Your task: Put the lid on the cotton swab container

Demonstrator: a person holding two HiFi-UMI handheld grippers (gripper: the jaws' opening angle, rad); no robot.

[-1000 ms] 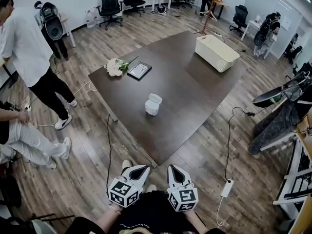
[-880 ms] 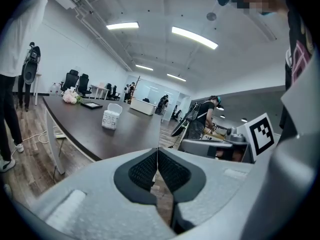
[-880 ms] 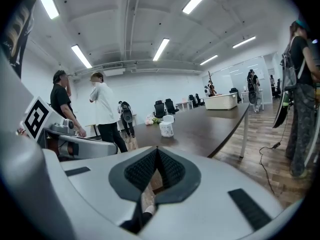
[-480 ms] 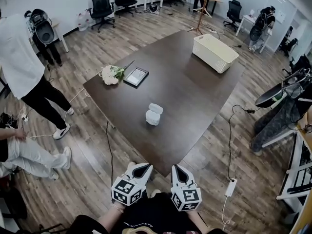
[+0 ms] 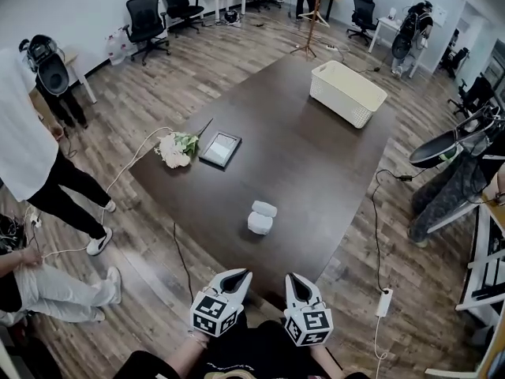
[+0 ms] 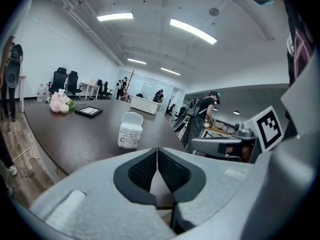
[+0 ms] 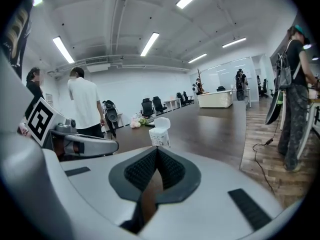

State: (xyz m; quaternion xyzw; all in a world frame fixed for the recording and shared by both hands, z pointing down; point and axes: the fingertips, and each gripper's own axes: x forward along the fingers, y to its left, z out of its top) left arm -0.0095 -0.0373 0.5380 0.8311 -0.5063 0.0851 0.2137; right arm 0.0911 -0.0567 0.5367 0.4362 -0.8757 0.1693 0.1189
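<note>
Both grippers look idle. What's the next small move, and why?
Probably carry both forward to the table. The left gripper and right gripper are shut, empty and short of its near edge, and the cotton swab container stands farther in with its lid flipped open.

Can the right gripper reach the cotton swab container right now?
Probably not yet: the right gripper is by the near corner of the table, the container well in from it. Nothing stands between them.
</note>
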